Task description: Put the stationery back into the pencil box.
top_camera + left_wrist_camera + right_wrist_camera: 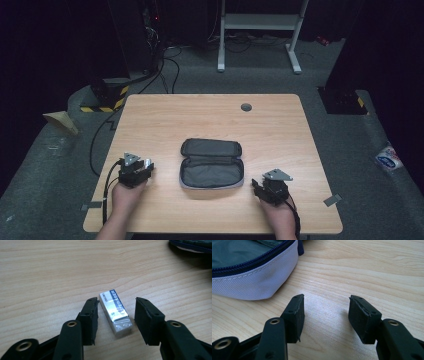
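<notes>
Flat on the table lies a white eraser [115, 312] in a glossy, dark-banded sleeve

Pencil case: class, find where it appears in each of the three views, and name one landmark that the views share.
High view: the pencil case lies open at the middle of the table.
Left gripper view: its dark, blue-zipped edge sits in the top right corner.
Right gripper view: its pale grey wall and blue zip take the top left.
Shared landmark: the light wood grain of the table under it.
</notes>
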`<state>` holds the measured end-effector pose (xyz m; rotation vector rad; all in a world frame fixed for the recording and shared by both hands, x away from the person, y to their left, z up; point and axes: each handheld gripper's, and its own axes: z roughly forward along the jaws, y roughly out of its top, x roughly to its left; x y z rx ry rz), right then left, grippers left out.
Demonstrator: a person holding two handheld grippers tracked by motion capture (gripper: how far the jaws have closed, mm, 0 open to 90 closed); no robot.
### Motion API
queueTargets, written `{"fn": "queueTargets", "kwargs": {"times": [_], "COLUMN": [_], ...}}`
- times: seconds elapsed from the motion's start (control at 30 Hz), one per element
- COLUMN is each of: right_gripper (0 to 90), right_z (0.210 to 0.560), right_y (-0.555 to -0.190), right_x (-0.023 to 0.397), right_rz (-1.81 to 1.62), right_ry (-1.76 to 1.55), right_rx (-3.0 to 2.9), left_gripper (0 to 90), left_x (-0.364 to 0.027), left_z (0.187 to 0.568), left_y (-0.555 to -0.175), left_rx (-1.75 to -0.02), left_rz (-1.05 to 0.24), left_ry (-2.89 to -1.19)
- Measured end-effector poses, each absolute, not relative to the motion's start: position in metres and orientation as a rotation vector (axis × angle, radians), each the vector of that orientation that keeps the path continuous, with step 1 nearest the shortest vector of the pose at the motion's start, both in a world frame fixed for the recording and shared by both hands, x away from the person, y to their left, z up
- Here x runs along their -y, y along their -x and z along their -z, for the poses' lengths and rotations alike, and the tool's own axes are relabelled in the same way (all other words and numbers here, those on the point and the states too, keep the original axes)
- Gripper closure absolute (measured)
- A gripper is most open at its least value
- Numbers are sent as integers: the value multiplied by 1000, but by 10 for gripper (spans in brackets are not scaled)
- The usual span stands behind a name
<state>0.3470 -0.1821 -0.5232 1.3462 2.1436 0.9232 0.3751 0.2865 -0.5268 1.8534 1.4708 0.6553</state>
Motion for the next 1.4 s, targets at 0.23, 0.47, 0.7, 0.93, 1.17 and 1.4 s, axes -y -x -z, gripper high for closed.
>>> {"fn": "queueTargets", "kwargs": {"times": [0.23,0.47,0.7,0.93,1.17,1.4], "right_gripper": [463,463,462,460,459,460], "right_z": [523,523,523,523,523,523], "right_y": [-347,-346,-346,-347,-347,-347], "right_x": [182,182,182,182,182,182], "right_rz": [-923,-921,-921,-924,-924,-924], "right_ry": [-1345,-1345,-1349,-1344,-1347,-1347], "right_rx": [-2142,-2137,-2138,-2143,-2144,-2144], "left_gripper": [609,680,717,727,730,730], "left_x": [-285,-284,-284,-286,-287,-285], "left_z": [527,527,527,527,527,527], "left_y": [-375,-374,-374,-373,-373,-371], "left_rx": [-1484,-1480,-1474,-1470,-1466,-1443], "left_rz": [-692,-697,-695,-687,-664,-681], "left_ry": [-1852,-1859,-1862,-1862,-1849,-1845]}}
